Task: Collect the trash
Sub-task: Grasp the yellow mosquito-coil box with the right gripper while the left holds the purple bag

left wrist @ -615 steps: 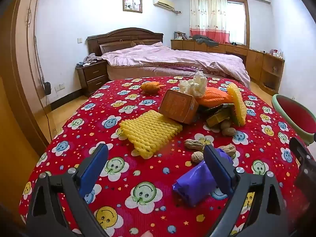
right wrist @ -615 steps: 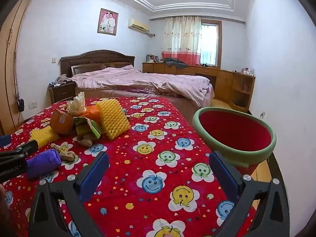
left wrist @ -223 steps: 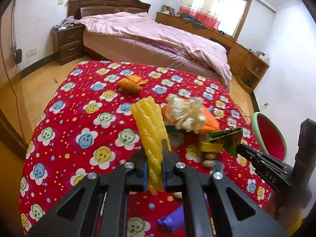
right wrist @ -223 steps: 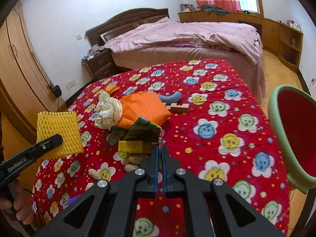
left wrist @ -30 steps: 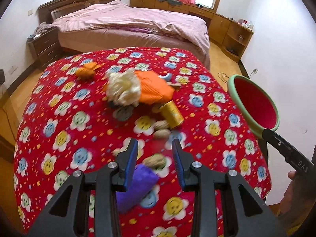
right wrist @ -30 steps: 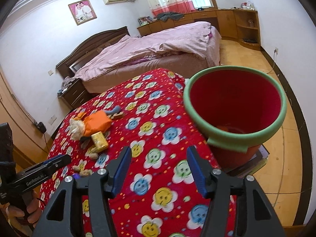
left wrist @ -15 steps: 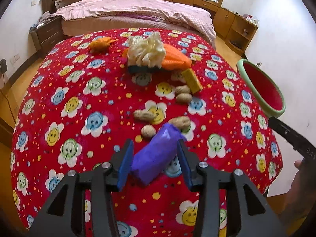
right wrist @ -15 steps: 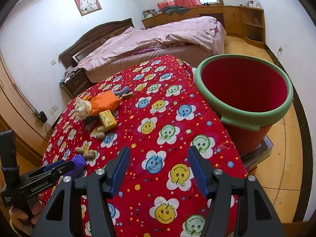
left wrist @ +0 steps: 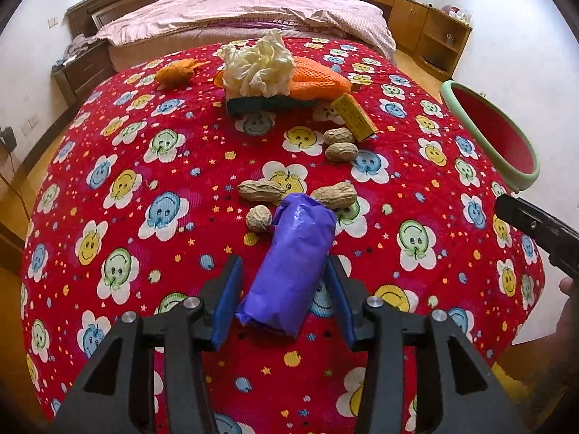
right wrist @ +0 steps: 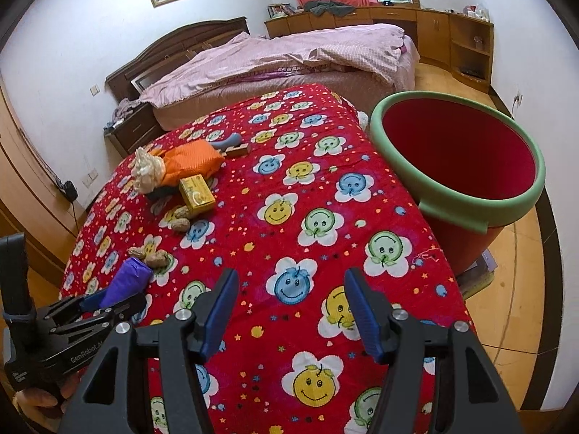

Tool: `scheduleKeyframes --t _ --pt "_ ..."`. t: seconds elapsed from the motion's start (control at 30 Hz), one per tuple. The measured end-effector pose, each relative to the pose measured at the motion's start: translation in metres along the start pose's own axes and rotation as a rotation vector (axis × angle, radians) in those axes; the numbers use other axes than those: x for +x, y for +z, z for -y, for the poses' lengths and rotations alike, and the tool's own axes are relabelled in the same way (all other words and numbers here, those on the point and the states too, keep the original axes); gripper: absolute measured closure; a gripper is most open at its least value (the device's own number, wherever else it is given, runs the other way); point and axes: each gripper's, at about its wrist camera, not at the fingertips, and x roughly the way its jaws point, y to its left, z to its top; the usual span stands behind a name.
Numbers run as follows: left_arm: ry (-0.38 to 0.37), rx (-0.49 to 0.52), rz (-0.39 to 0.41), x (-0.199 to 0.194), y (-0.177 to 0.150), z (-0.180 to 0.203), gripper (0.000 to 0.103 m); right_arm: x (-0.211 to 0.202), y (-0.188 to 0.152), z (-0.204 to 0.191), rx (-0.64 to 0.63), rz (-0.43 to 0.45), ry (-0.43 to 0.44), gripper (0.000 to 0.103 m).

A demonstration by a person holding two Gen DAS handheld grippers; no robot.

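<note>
- Your left gripper (left wrist: pixel 284 303) is straddling the purple wrapper (left wrist: pixel 291 266); its blue pads (left wrist: pixel 228 300) are standing spread on either side of the near end, not yet pressing.
- The purple wrapper is lying on the red cloth (left wrist: pixel 119 181), well apart from the bin (right wrist: pixel 459 166), with peanuts (left wrist: pixel 334 195) touching its far end.
- It is looking light, crinkly and soft, likely slick; you are best placed pinching across its middle, firmly enough to stop it sliding.
- Your left hand is tilting the tool steeply downward over the cloth.
- Your right gripper (right wrist: pixel 291 311) is hovering with fingers apart and nothing between them, nearer the bin, angled down.
</note>
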Motion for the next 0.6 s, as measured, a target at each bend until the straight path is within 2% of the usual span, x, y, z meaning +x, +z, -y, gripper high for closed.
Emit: scheduleKeyframes --t 0.03,0.13,0.27,0.43,0.6 --pt "0.004 0.0 0.004 0.0 0.0 0.0 0.057 0.001 0.0 0.0 -0.004 -0.003 -0.003 0.04" --pt "0.01 0.002 0.014 -0.002 -0.002 -0.001 0.076 0.004 0.0 -0.001 -0.009 -0.013 -0.005 0.039" --pt "-0.023 -0.024 0.018 -0.006 -0.003 -0.007 0.083 0.008 0.002 -0.002 -0.016 -0.019 -0.006 0.04" --pt "-0.061 -0.076 0.056 -0.019 0.001 -0.02 0.084 0.011 0.005 -0.007 -0.032 -0.023 -0.004 0.039" --pt "-0.048 -0.14 0.102 -0.03 0.012 -0.038 0.085 0.019 0.014 -0.017 -0.054 -0.028 0.016 0.039"
